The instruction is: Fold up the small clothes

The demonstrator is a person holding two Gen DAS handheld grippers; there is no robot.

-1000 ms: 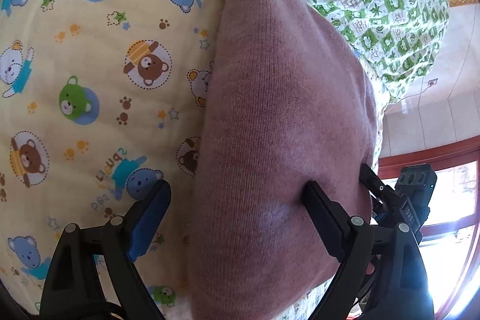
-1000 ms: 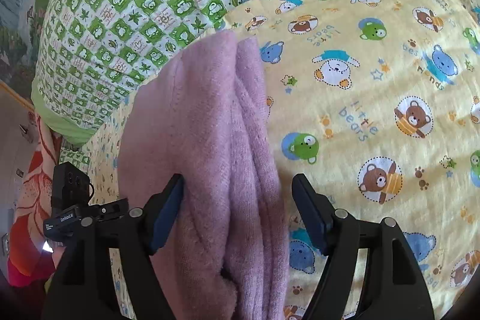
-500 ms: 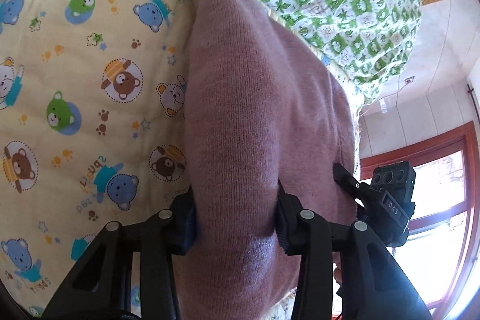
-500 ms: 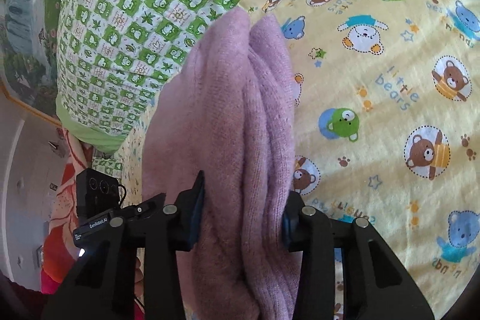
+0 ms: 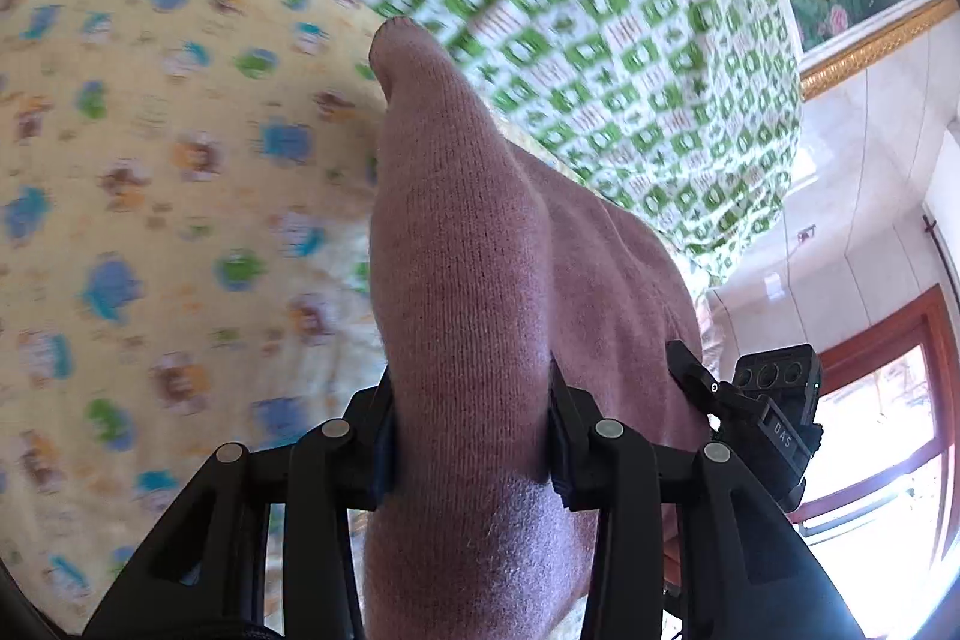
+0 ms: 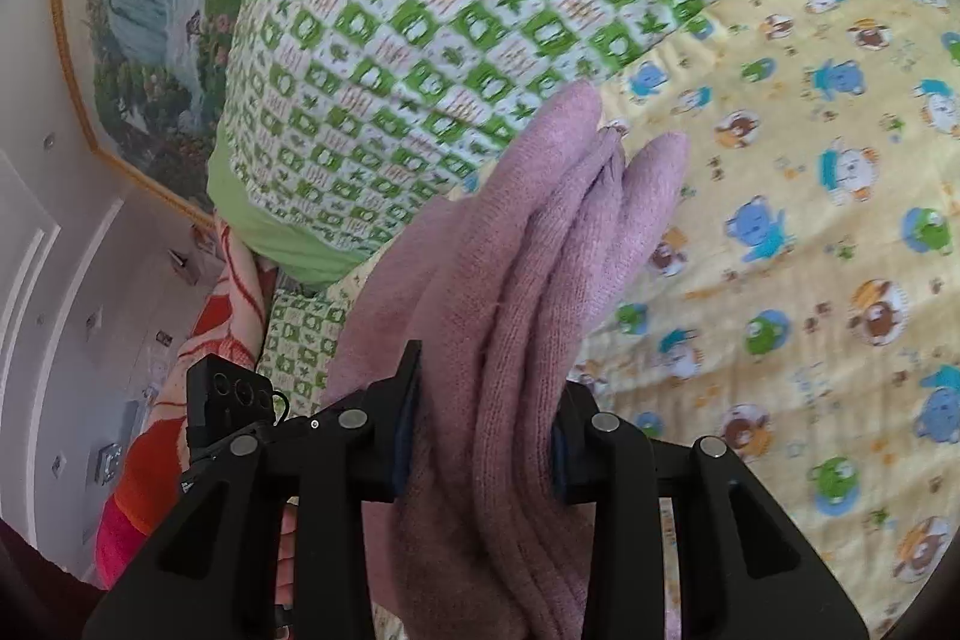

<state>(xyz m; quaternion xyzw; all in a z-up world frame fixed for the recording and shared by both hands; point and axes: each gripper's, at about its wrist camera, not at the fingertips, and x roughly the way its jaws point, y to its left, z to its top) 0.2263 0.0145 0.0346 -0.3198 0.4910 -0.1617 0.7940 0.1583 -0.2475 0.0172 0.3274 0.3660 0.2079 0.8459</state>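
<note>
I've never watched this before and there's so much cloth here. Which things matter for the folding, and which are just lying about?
In the job:
- folded pink knitted garment
- left tongs and right tongs, both clamping it

Just there:
- yellow bear-print bedsheet
- green-and-white checked quilt
- gold-framed landscape painting

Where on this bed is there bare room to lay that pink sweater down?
The yellow bear-print sheet lies bare beside the pink sweater. The far side is crowded by the green checked quilt, bunched up against the sweater.

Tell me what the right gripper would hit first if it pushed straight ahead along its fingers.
The right gripper, jaws closing on the pink knit garment, would probably meet the green checked quilt first, though depth is unclear.
</note>
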